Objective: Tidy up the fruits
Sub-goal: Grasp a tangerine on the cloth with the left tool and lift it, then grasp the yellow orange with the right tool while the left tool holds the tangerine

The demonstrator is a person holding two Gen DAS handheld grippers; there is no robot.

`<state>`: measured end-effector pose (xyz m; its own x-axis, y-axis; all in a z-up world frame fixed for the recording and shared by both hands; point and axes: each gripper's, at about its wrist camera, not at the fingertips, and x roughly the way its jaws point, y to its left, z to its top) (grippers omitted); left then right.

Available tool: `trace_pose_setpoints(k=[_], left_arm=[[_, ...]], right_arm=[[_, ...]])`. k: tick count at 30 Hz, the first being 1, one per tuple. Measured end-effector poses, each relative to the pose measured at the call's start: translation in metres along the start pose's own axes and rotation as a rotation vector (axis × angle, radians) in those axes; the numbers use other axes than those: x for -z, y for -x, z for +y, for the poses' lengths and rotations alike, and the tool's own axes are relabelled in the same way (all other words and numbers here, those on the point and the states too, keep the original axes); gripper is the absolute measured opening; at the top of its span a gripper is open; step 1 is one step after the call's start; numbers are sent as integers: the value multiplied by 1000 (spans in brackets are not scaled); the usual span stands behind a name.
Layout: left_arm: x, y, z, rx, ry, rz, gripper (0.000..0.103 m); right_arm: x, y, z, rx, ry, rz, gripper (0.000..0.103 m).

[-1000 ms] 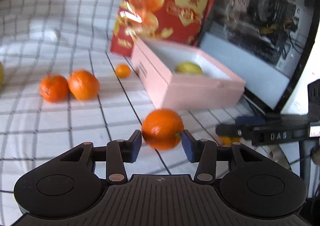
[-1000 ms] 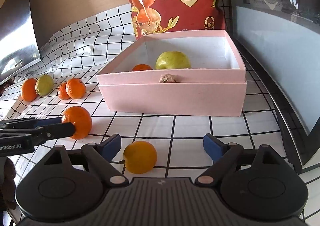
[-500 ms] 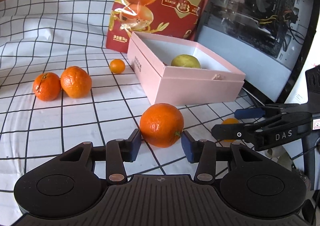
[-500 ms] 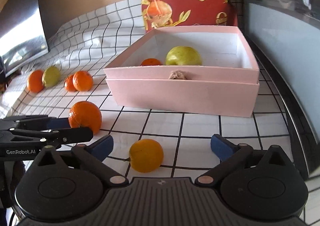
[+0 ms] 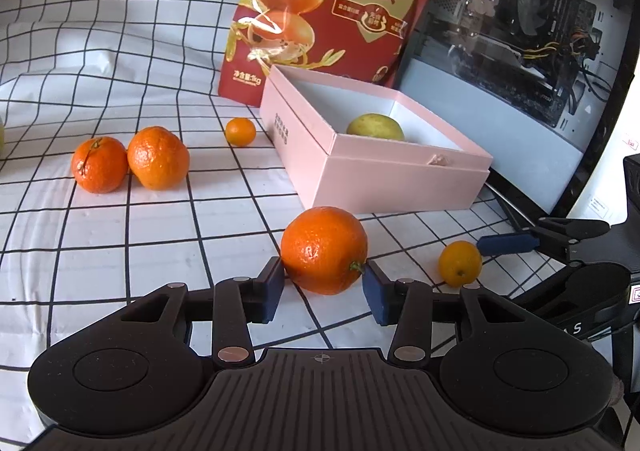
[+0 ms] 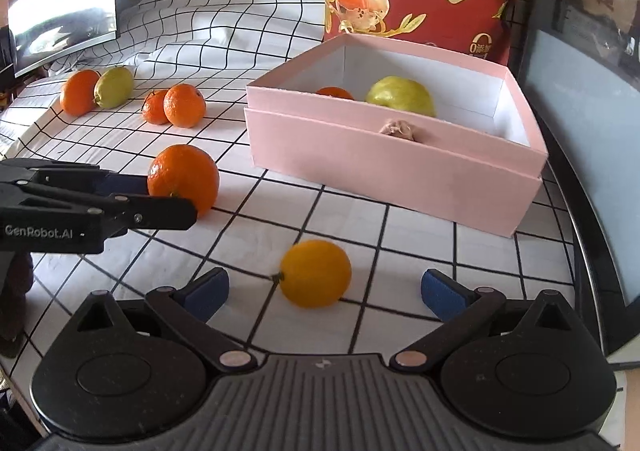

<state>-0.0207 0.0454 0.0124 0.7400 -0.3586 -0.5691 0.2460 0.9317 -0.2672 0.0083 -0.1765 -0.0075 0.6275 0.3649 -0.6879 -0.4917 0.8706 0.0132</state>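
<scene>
1. The left gripper [image 5: 323, 287] has its blue pads against both sides of the orange [image 5: 324, 250], which sits on the cloth [image 5: 120, 235]; the jaws have been closing on it, and they look clamped.
2. The right gripper [image 6: 323, 289] is spread as wide as it goes, its jaws having just opened. The small yellow fruit [image 6: 315, 273] lies between its pads, touching neither.
3. Beyond both, the pink box [image 6: 400, 171] stands far right, holding a green fruit [image 6: 400, 96] and an orange one [image 6: 335, 92].
4. Risk: the orange is round and held only at the fingertips, so a quick lift could squirt it forward and roll it away.
5. Risk: the small fruit sits left of centre; one pad would likely reach it first and nudge it across the cloth.
6. Risk: the grippers are near each other and might collide on the way to the box.
7. The orange is bright, pebbly and unblemished, its stem end facing the right pad.
</scene>
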Motion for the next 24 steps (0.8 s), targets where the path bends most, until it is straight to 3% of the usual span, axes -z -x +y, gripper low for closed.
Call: trace_pose_setpoints(k=[9,13,15,18,20,24], left_arm=[[1,0,-4,-24,7,-6,48],[3,0,-12,-59,-29,-2,48],[3,0,-13,-63,-35,-1,48],[3,0,-12,-58,-26,-3,48],[3,0,-11,-56,-22,-4,48],[3,-1,-14,-69,-32,-4,48]], right_arm=[[10,14,-25,104,-72,-5,98],[16,24,-22,-8,-77,-28,91],[16,25,-16,-31,-62,-42,84],[11,17,-5,35,-11,-57,75],[6,14,-4,18,-18,-58,57],[2,11,-2,17,-16,-59,40]])
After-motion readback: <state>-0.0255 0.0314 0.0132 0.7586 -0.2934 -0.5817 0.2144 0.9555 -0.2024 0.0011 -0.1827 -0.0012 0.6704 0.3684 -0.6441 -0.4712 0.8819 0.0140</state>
